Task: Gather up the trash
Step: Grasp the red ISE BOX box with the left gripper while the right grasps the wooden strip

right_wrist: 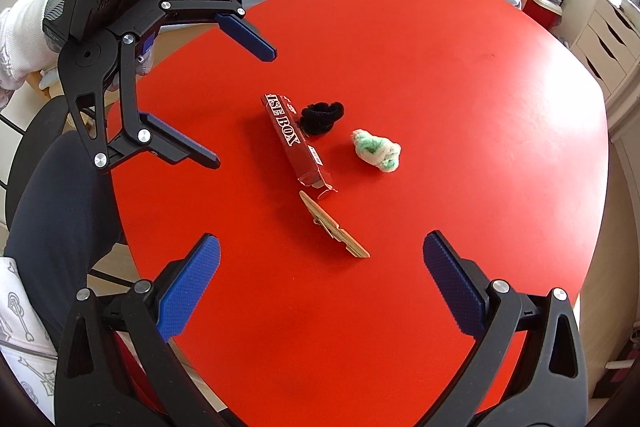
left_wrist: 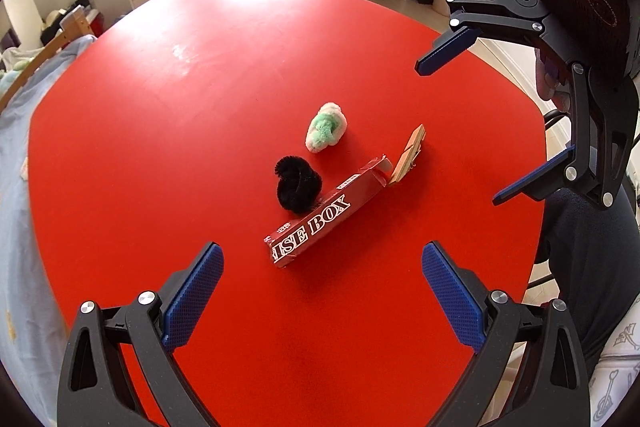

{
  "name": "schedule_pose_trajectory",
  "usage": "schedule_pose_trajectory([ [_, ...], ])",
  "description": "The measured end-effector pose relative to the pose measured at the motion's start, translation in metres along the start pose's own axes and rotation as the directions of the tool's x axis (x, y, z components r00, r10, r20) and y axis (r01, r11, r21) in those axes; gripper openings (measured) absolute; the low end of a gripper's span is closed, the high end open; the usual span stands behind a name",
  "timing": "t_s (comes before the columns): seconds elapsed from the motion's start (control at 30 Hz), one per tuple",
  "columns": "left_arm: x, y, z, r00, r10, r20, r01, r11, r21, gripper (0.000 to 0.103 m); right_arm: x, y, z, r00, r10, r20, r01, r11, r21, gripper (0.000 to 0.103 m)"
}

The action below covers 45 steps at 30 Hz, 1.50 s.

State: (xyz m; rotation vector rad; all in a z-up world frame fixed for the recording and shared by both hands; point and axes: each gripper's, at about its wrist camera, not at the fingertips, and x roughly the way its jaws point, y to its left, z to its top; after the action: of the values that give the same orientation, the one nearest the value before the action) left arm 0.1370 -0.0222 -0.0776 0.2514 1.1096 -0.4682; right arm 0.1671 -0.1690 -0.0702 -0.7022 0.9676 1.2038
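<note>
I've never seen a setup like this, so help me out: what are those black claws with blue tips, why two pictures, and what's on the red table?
Those are hand-held grippers, one in each of a person's hands. Each carries a camera looking along its fingers, hence two pictures. The left gripper and right gripper are both open, holding nothing. On the red table lie a red box, a black fuzzy bundle, a green-white fluffy wad and a wooden clothespin.
</note>
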Motion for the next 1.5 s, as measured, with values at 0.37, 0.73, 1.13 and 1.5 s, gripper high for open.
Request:
schedule_pose_trajectory([
  [0.37, 0.016, 0.008, 0.004, 0.998, -0.061, 0.026, 0.060, 0.998, 0.034, 0.093, 0.020, -0.007, 0.000, 1.000, 0.017, -0.005, -0.017, 1.000, -0.003, 0.078],
  [0.73, 0.021, 0.003, -0.003, 0.999, -0.043, 0.012, 0.042, 0.997, 0.063, 0.051, 0.028, -0.003, -0.005, 0.999, 0.010, -0.039, -0.011, 1.000, -0.029, 0.048],
  [1.13, 0.015, -0.008, -0.009, 0.999, -0.051, 0.005, 0.050, 0.996, 0.071, 0.016, 0.022, 0.011, -0.014, 0.999, -0.011, -0.048, 0.010, 0.999, -0.037, 0.013],
  [1.5, 0.001, -0.032, -0.018, 0.999, -0.044, 0.025, 0.043, 0.998, 0.042, 0.015, 0.007, 0.025, -0.021, 0.999, -0.028, -0.025, 0.029, 1.000, 0.009, 0.007],
])
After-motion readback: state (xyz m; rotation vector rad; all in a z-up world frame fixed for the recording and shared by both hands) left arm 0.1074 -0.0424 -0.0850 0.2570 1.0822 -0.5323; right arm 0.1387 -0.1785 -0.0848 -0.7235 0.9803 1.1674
